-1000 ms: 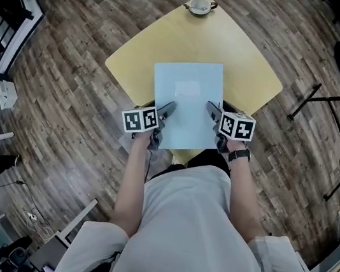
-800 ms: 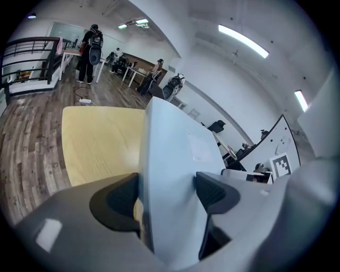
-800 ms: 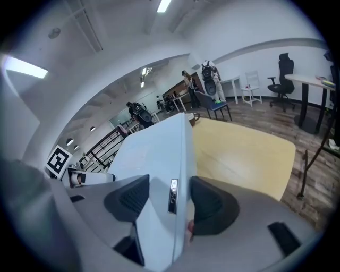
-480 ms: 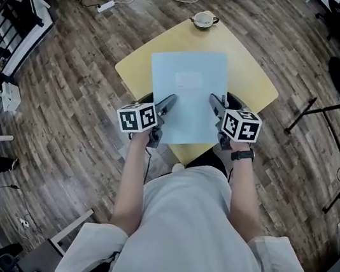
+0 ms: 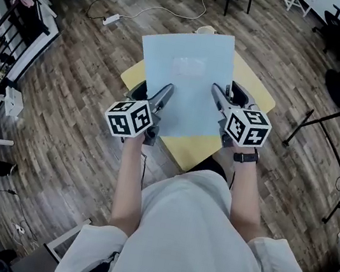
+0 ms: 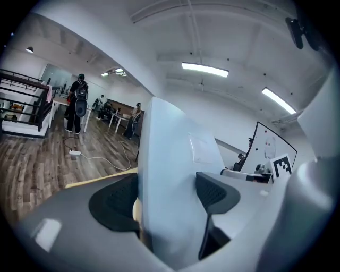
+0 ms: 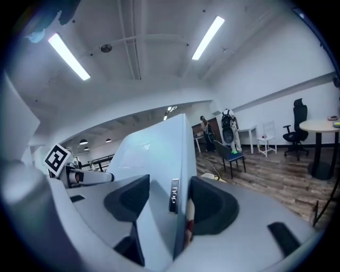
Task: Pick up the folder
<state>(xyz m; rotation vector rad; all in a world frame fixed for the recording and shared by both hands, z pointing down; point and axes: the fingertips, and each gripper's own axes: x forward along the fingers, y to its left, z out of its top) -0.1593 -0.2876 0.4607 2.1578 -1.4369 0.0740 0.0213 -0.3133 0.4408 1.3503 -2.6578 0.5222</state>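
Head view: folder [image 5: 185, 83] is held in the air over the yellow table [image 5: 187, 149], hiding the table's far corner. Open wood floor [image 5: 81, 124] all round. left gripper [image 5: 163, 93] is on the folder's left edge and right gripper [image 5: 219, 95] on its right edge, forearms parallel.
Left gripper view: jaws clamped on the folder, pointing roughly level.
Right gripper view: jaws clamped on the folder's edge.

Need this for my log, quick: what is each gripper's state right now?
Left gripper: closed on the folder, at its left edge.
Right gripper: closed on the folder, at its right edge.
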